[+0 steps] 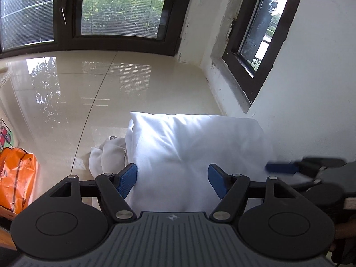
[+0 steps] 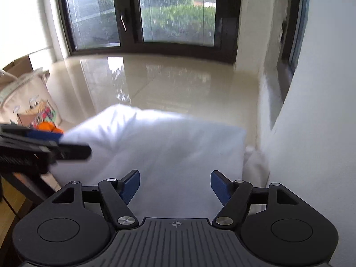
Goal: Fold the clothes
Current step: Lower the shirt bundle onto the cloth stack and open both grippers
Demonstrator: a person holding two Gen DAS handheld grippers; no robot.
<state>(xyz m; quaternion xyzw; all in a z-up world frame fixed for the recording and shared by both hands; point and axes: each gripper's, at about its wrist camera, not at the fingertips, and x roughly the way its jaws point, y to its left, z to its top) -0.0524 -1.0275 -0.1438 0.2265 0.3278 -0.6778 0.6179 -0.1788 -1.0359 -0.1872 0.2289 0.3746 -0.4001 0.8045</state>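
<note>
A folded white cloth (image 1: 195,153), thin and finely creased, lies before me on a surface I cannot see beneath it, its far edge a soft rounded fold and a looser bunch of the same white fabric (image 1: 106,155) spilling off to the left. My left gripper (image 1: 172,182) hangs over its near half with both blue pads spread wide and clear of the cloth, nothing pinched between them. My right gripper (image 2: 175,185) stands released as well, jaws apart above the cloth's right portion, gripping nothing; it shows blurred at the right of the left camera's view.

I judge the cloth light, limp and a little slippery, likely to sag and slide out of shape if lifted from the middle. A corner or a doubled edge looks the surest hold, one for each gripper, so the layers rise together.

On the right the cloth comes near the white wall (image 2: 311,133) under a dark-framed window (image 1: 255,44), with a scrap of white fabric just beside the wall, so I have little swing that way. Ahead, glossy cream floor tiles (image 1: 111,89) run bare to the big windows. On the left stand an orange plastic bag (image 1: 17,173) and a printed beige tote bag (image 2: 29,102), apart from the cloth.
</note>
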